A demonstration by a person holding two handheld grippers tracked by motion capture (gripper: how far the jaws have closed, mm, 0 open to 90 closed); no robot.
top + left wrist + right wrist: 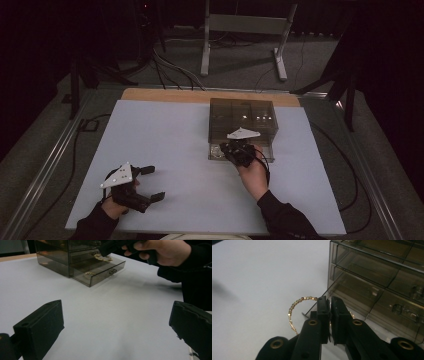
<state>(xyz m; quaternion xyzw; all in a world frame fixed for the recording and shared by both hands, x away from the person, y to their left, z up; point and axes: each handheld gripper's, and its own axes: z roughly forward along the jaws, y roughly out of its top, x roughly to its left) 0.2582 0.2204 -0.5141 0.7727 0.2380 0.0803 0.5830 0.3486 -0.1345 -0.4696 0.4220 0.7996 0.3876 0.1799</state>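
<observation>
A drawer box [243,120] stands far right on the table [165,150], bottom drawer [100,271] open.

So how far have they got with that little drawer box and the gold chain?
Done: the bottom drawer of the smoky clear drawer box is pulled open, with something gold lying inside. In hand: the right gripper is shut on a gold bracelet, held near the open drawer. The left gripper rests open on the table. Left: whether the bracelet goes in or comes out can't be told.

Left claw [149,183] agape, right claw [330,305] clamped.
</observation>
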